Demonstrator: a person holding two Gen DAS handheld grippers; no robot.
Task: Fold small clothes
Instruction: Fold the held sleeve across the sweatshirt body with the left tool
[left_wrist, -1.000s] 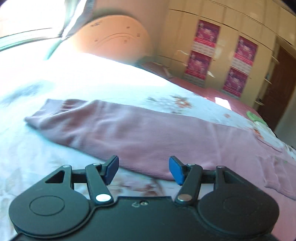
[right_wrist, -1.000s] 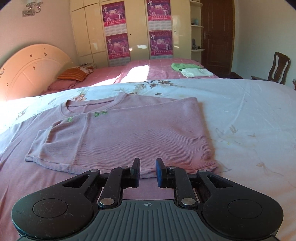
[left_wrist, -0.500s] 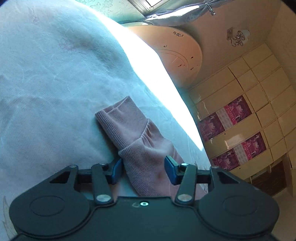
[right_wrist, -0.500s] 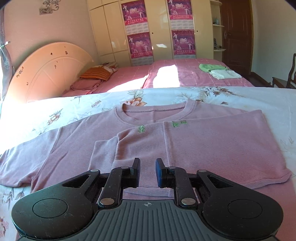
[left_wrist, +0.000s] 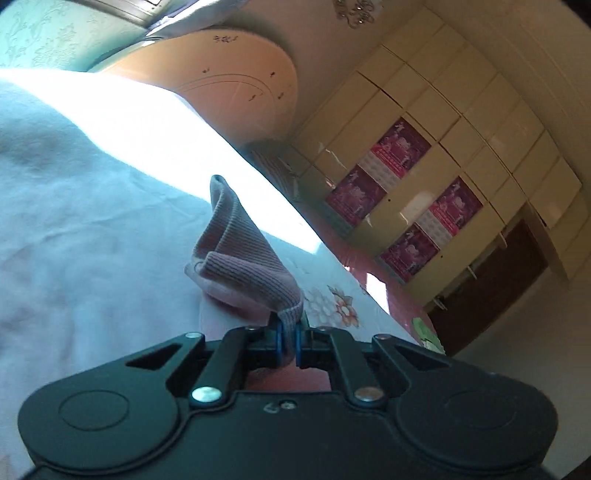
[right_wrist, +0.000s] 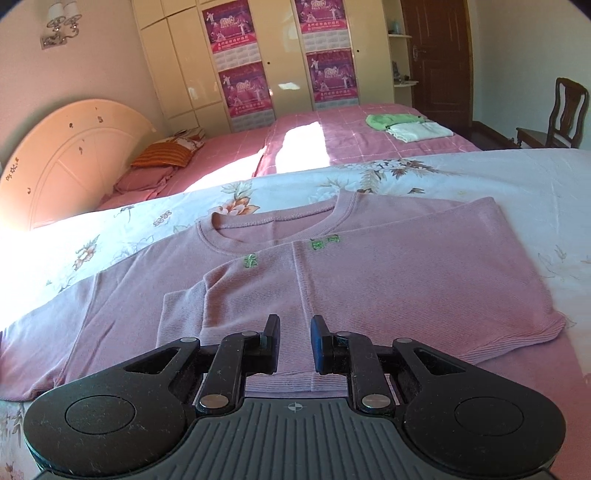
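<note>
A pink long-sleeved shirt (right_wrist: 369, 280) lies on the floral bedsheet (right_wrist: 517, 184), its right side folded over the front with small green embroidery near the collar. Its other sleeve stretches out flat to the left (right_wrist: 55, 332). In the left wrist view my left gripper (left_wrist: 289, 341) is shut on the ribbed cuff of that sleeve (left_wrist: 243, 266), which stands lifted and bunched above the sheet (left_wrist: 74, 240). My right gripper (right_wrist: 294, 341) hovers over the shirt's lower hem, jaws a little apart with nothing between them.
A second bed with a pink cover (right_wrist: 369, 136) stands behind, carrying folded green and white clothes (right_wrist: 406, 125) and pillows (right_wrist: 166, 155). Wardrobes with posters (right_wrist: 280, 62) line the far wall. A wooden chair (right_wrist: 554, 114) and a dark door (right_wrist: 436, 55) are at the right.
My left gripper swung to the sleeve end, closed on the cuff and lifted it. My right gripper drifted left along the shirt's hem, its jaws unchanged.
</note>
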